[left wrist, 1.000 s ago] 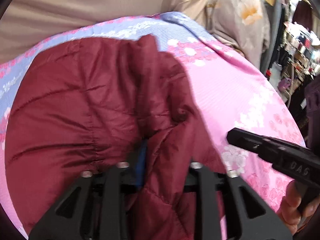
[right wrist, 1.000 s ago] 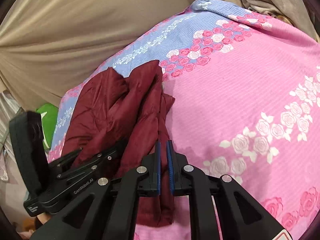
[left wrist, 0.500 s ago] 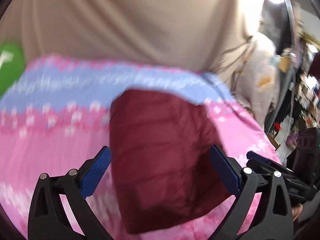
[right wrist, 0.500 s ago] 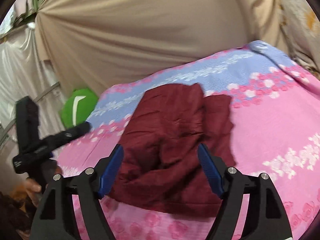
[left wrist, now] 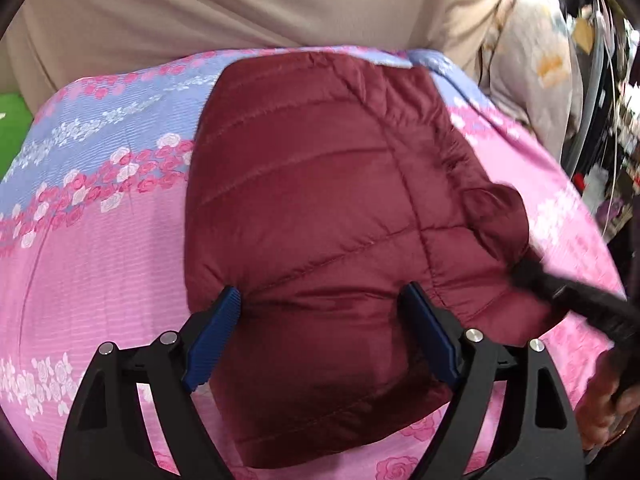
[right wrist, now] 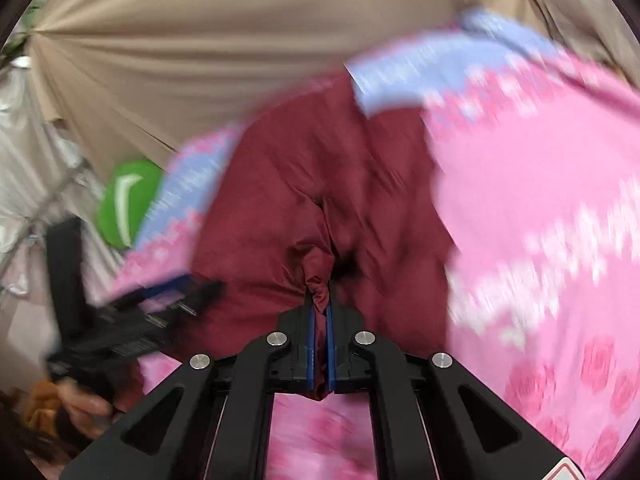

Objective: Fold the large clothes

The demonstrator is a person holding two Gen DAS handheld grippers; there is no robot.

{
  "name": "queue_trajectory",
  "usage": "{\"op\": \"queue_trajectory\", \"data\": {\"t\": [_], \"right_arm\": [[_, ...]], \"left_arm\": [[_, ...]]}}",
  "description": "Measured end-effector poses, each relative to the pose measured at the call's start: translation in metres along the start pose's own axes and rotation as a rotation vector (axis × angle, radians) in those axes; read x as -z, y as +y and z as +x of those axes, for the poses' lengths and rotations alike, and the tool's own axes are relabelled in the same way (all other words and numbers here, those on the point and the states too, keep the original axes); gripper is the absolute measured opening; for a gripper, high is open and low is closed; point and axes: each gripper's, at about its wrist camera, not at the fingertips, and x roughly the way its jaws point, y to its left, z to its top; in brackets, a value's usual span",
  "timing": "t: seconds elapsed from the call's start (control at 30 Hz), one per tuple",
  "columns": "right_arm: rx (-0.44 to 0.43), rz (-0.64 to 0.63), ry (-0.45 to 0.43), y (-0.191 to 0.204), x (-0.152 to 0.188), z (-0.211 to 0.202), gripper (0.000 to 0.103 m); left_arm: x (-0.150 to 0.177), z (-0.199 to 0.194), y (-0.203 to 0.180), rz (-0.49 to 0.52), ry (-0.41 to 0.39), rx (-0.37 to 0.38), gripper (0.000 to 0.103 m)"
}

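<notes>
A dark red quilted jacket (left wrist: 320,216) lies folded into a compact block on the pink and blue floral sheet (left wrist: 100,248). My left gripper (left wrist: 320,292) hovers over the jacket's near edge. Its jaws are wide and closing, the blue pads (left wrist: 214,340) stand on either side of the padded fabric, and I see no pinch. My right gripper (right wrist: 320,296) is shut on a bunched fold of the jacket (right wrist: 320,208) at its near edge. In the left wrist view the right gripper (left wrist: 560,292) shows as a black blur at the jacket's right edge.
A beige curtain (left wrist: 240,4) hangs behind the bed. A green object (right wrist: 128,200) sits at the far left edge. Hanging clothes and cluttered shelves (left wrist: 552,60) stand to the right. A person's hand (right wrist: 80,400) holds the left gripper's handle.
A second ago both grippers were shut on the jacket, then both opened and let it drop. Now the right has shut on a fold again, and the left has moved closer, its jaws slightly narrower.
</notes>
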Motion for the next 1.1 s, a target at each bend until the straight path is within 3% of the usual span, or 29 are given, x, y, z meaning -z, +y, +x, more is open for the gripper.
{"op": "queue_trajectory", "data": {"t": [0.17,0.3,0.37,0.47,0.6,0.7,0.8,0.93,1.03,1.1], "right_arm": [[-0.006,0.059,0.085,-0.021,0.010,0.027,0.000],[0.022,0.005,0.065,-0.011,-0.007,0.001,0.009],[0.025,-0.026,-0.027,-0.006,-0.029,-0.025,0.016],[-0.011,-0.027,-0.111,-0.011,-0.069,-0.040,0.017],[0.078,-0.025,-0.135,-0.024,-0.122,-0.013,0.018],[0.182,-0.054,-0.096,-0.033,-0.146,0.023,0.018],[0.132,-0.028,0.002,-0.048,-0.151,0.061,0.018],[0.016,-0.011,0.088,-0.050,-0.153,0.098,0.017],[-0.061,-0.064,0.098,-0.036,-0.162,0.112,0.011],[-0.046,-0.096,0.134,-0.033,-0.167,0.130,0.010]], "left_arm": [[0.005,0.012,-0.015,0.058,0.002,-0.074,0.084],[-0.011,-0.009,-0.007,0.004,-0.030,-0.015,0.079],[-0.028,-0.029,-0.006,-0.002,-0.109,-0.001,0.079],[-0.048,-0.037,-0.014,0.012,-0.169,0.003,0.080],[-0.077,-0.024,-0.024,-0.011,-0.173,0.034,0.080],[-0.103,-0.004,-0.032,-0.023,-0.159,0.041,0.080],[-0.126,0.028,-0.031,-0.051,-0.123,0.031,0.080],[-0.133,0.063,-0.027,-0.136,-0.055,0.127,0.080],[-0.128,0.069,-0.030,-0.123,-0.076,0.115,0.080],[-0.126,0.074,-0.032,-0.120,-0.079,0.099,0.080]]}}
